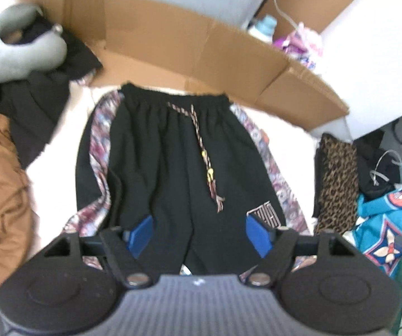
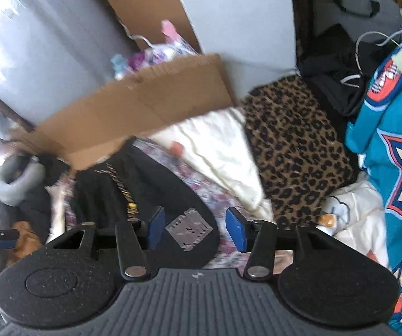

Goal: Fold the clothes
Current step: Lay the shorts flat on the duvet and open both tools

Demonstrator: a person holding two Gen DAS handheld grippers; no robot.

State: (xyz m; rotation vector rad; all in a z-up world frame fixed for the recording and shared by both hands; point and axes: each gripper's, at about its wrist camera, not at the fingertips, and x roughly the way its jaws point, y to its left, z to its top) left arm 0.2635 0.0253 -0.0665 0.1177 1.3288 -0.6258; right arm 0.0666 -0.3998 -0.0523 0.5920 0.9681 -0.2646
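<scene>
Both my grippers are open and empty. Left gripper (image 1: 201, 231) hangs right over the shorts (image 1: 173, 154), which lie flat on the bed, waistband at the far end, legs running toward me. Right gripper (image 2: 195, 228) sits off their right edge.

The black shorts (image 1: 178, 154) have hems hidden behind the hand-held gripper (image 1: 199, 235).

Black shorts (image 1: 173, 162) with patterned side stripes and a braided drawstring (image 1: 201, 151) lie flat at frame centre, waistband uppermost.
</scene>
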